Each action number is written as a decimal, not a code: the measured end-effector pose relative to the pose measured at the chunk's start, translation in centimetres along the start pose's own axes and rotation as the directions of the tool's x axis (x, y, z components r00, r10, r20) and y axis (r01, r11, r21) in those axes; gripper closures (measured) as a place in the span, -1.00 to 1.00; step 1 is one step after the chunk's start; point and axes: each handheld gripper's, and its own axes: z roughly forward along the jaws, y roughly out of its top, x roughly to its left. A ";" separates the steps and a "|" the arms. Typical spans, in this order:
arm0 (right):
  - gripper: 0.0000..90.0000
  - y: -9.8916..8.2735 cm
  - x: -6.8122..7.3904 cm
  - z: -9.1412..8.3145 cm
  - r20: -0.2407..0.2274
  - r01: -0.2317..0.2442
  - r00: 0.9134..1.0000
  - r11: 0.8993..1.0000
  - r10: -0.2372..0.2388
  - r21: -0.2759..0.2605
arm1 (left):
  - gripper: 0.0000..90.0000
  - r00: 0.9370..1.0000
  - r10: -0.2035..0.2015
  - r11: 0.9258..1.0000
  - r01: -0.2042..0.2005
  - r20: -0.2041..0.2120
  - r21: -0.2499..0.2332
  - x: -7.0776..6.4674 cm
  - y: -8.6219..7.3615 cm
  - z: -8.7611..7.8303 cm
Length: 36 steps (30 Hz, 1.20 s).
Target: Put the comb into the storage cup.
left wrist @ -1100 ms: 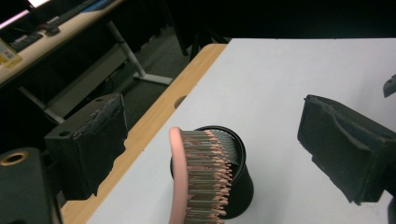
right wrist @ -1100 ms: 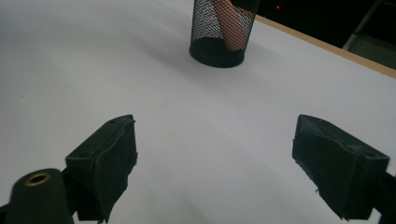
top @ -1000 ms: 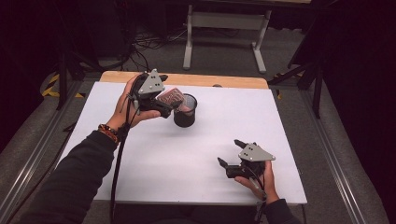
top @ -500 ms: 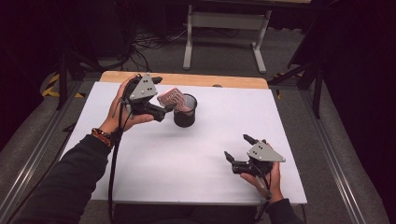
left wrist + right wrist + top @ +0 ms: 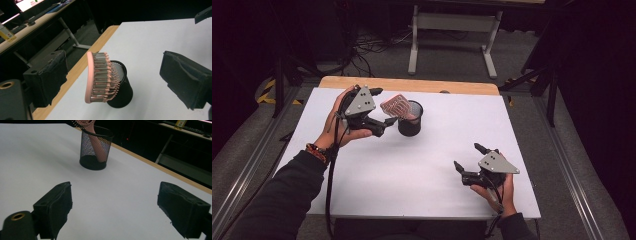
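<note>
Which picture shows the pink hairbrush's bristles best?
The left gripper view: the pink hairbrush is close and side-on, every bristle clear, standing in the black mesh cup. The high view shows it small; the right gripper view shows mostly its handle through the mesh.

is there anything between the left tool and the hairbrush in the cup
Nothing visible. The pink hairbrush stands handle-down in the black mesh cup, its head leaning out over the rim. The left tool is open with its jaws on either side of the brush head and only open air between them.
</note>
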 end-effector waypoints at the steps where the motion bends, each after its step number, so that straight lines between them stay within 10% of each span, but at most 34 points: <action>1: -0.70 0.0 0.0 0.0 -0.001 0.002 1.000 1.000 -0.002 0.000 | -0.80 1.000 0.002 1.000 -0.002 0.002 0.006 0.0 -0.1 -0.1; 36: -0.74 0.3 0.2 -0.3 0.027 0.017 0.999 1.000 -0.016 -0.006 | -0.82 1.000 -0.010 1.000 0.010 0.021 -0.007 -2.2 -3.5 -1.8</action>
